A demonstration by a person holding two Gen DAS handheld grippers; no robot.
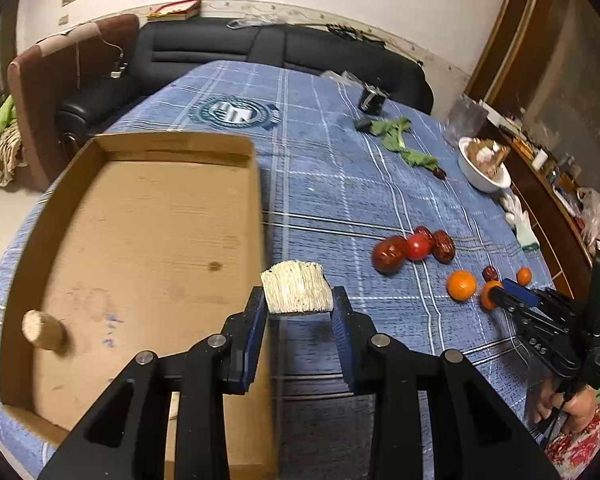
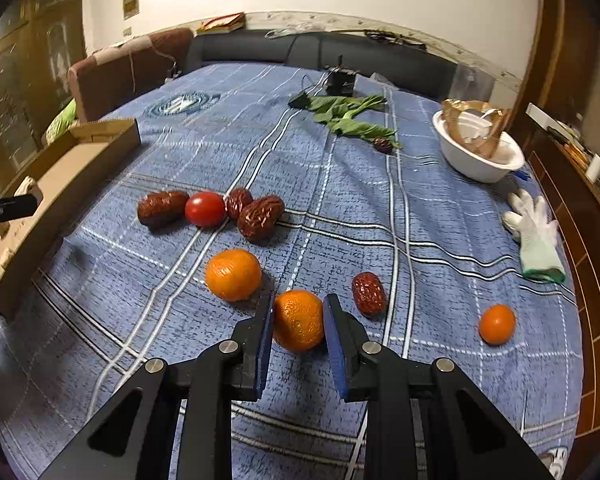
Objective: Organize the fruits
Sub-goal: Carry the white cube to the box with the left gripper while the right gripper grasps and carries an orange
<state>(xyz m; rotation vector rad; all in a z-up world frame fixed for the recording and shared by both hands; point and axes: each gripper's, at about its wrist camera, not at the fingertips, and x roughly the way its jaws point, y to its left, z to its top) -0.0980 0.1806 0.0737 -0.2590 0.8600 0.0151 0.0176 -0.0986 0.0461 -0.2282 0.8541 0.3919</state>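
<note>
My left gripper (image 1: 298, 300) is shut on a pale ridged chunk (image 1: 296, 288) and holds it beside the right wall of the cardboard tray (image 1: 140, 152). A pale round piece (image 1: 42, 330) lies in the tray. My right gripper (image 2: 298, 312) is shut on an orange (image 2: 299, 320) on the blue cloth; it also shows in the left wrist view (image 1: 496, 294). Another orange (image 2: 233, 275), a small orange (image 2: 497, 324), a red tomato (image 2: 205, 209) and several red dates (image 2: 260, 217) lie around it.
A white bowl (image 2: 476, 160) with wrappers stands at the far right, a white glove (image 2: 536, 232) near the table's right edge. Green leaves (image 2: 348, 118) and a small black device (image 2: 342, 80) lie at the back. A dark sofa runs behind the table.
</note>
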